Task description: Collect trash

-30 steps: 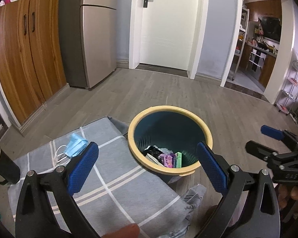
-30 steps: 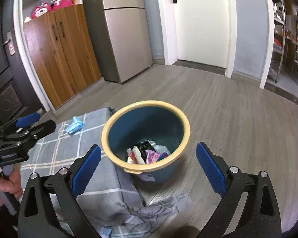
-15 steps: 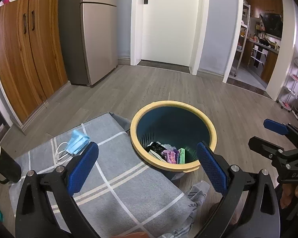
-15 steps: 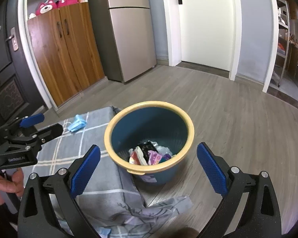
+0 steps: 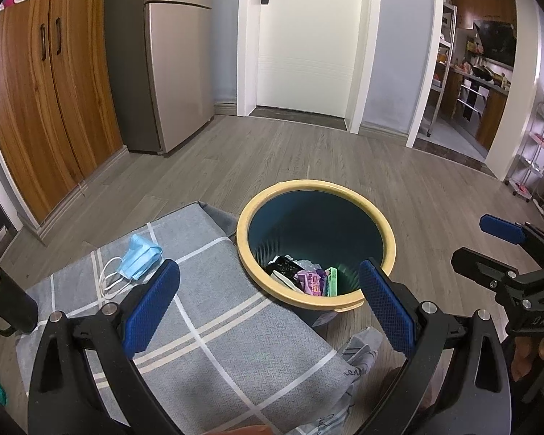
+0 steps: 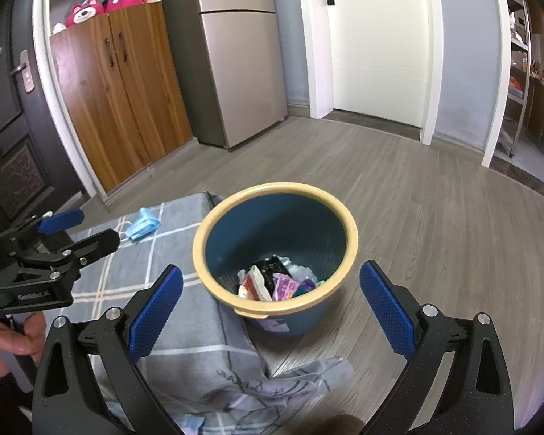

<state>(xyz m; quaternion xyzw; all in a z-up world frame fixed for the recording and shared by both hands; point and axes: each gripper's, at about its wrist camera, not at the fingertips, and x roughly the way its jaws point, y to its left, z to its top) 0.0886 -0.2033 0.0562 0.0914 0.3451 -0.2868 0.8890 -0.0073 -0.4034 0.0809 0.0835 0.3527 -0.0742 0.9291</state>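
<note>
A blue face mask (image 5: 141,256) lay on the grey checked cloth (image 5: 214,326), left of the yellow-rimmed bin (image 5: 377,217) holding wrappers (image 5: 310,281). The left gripper (image 5: 268,304) and right gripper (image 6: 270,308) hung spread wide, empty. A black cup (image 5: 7,302) stood at the cloth's edge.

So the right hand-held gripper (image 6: 270,302) was wide open over the yellow-rimmed blue bin (image 6: 348,224) with wrappers (image 6: 272,281) inside, blue face mask (image 6: 143,227) lay on the grey checked blanket (image 6: 185,322).
</note>
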